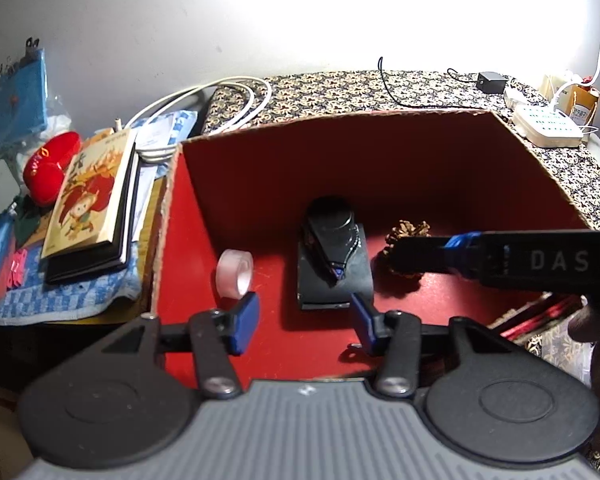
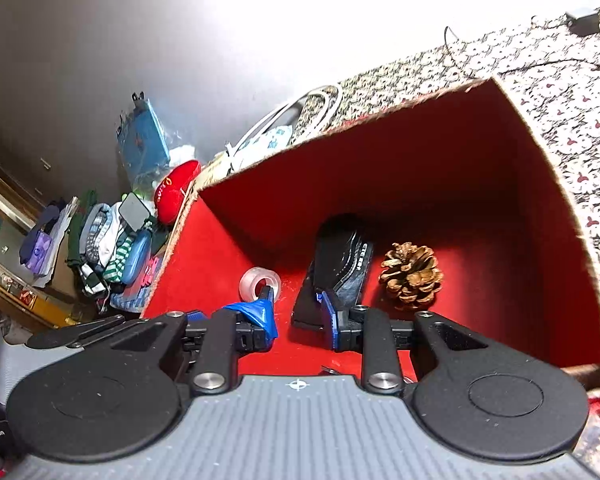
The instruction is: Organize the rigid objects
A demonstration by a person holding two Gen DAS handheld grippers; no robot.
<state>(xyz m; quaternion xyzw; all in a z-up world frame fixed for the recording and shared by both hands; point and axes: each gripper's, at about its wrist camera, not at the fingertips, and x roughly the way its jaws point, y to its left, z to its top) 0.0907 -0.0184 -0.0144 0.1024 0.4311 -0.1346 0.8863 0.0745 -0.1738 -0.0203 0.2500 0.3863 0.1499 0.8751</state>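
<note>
An open cardboard box with a red lining (image 1: pixel 260 168) (image 2: pixel 440 168) fills both views. On its floor lie a black glossy case (image 1: pixel 332 252) (image 2: pixel 340 268), a brown pine cone (image 1: pixel 408 230) (image 2: pixel 412 276) to its right and a clear tape roll (image 1: pixel 235 272) (image 2: pixel 258 282) to its left. My left gripper (image 1: pixel 304 322) hovers over the box floor just short of the black case, open, with nothing between its blue pads. My right gripper (image 2: pixel 298 328) (image 1: pixel 404 258) reaches in from the right above the pine cone. A narrow gap shows between its pads, and it holds nothing.
Left of the box are a picture book (image 1: pixel 92 200) on a blue checked cloth, a red pouch (image 1: pixel 50 168) and mixed clutter. Behind it a patterned cloth (image 1: pixel 340 88) carries a white cable (image 1: pixel 220 96), a black wire and a white power strip (image 1: pixel 548 128).
</note>
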